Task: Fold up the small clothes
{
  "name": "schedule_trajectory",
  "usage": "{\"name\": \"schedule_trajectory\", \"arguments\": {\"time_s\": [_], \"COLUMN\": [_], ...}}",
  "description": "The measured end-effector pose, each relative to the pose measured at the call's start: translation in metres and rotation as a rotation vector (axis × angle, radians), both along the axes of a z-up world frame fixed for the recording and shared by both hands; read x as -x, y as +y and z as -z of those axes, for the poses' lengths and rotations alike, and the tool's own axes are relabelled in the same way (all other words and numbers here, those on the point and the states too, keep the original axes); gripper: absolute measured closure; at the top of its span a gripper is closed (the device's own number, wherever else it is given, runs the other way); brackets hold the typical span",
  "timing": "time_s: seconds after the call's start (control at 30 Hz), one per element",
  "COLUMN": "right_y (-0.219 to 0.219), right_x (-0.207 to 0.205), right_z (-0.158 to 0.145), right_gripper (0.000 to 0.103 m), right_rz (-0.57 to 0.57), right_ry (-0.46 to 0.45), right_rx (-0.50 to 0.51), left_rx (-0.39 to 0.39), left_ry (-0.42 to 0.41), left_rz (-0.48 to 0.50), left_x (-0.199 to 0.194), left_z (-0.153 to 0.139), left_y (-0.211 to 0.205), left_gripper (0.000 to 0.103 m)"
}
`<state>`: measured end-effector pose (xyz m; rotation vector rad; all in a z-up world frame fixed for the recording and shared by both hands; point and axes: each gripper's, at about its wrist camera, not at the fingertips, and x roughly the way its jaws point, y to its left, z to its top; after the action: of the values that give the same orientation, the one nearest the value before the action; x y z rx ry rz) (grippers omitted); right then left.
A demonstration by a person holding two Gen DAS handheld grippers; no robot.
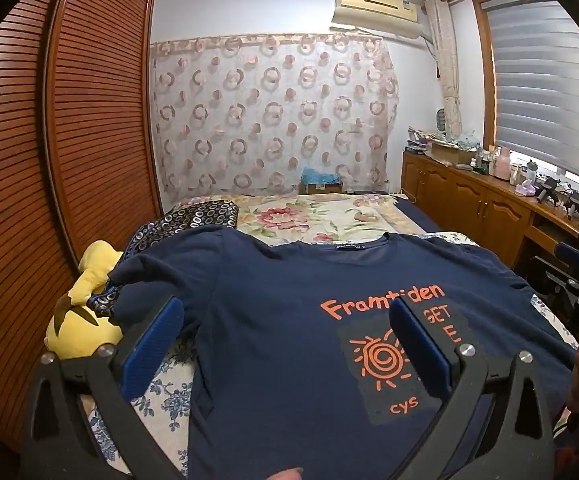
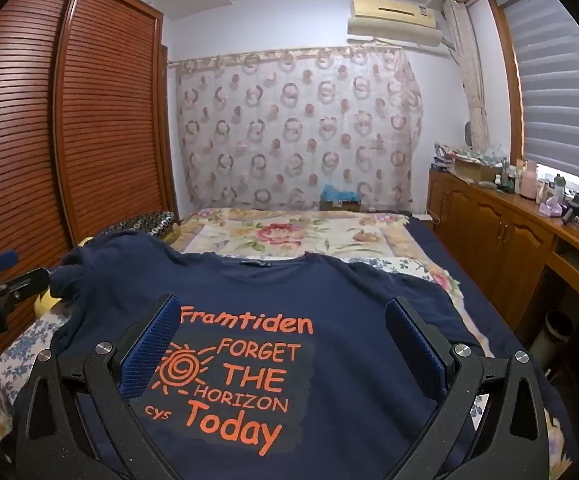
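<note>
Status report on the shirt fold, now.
Left gripper open, right gripper open, both hovering, nothing held. Navy T-shirt spread print-up on bed, unfolded. Yellow plush toy beside its left sleeve.

Slatted brown wooden wardrobe (image 1: 89, 120) at left. Ring-patterned sheer curtain (image 1: 273, 116) across pale far wall. Cream wall-mounted air conditioner (image 1: 377, 4) above. Grey-blinded window (image 1: 549, 80) over cluttered wooden cabinet (image 1: 469, 196) at right.

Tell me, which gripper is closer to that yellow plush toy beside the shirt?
Left. The left gripper hovers open right beside the yellow plush toy; the right gripper hangs over the printed shirt, farther away.
</note>
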<state>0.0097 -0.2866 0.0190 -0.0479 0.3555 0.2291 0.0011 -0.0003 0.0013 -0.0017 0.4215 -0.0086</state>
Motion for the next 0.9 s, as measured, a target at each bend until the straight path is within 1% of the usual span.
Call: {"name": "schedule_trajectory", "arguments": {"time_s": [0.07, 0.9], "right_y": [-0.0002, 0.0019], "right_x": [0.0000, 0.0007], "right_z": [0.0001, 0.0031], "right_gripper": [0.000, 0.000], "right_rz": [0.001, 0.003], "right_ry": [0.002, 0.006], "right_rx": [-0.001, 0.000], "left_rx": [0.009, 0.004], "left_ry": [0.006, -0.011], "left_rz": [-0.001, -0.009], "left_x": [0.0018, 0.0075], "left_z": [0.0002, -0.0017], "left_y": [0.0018, 0.0016], "left_gripper": [0.000, 0.000]}}
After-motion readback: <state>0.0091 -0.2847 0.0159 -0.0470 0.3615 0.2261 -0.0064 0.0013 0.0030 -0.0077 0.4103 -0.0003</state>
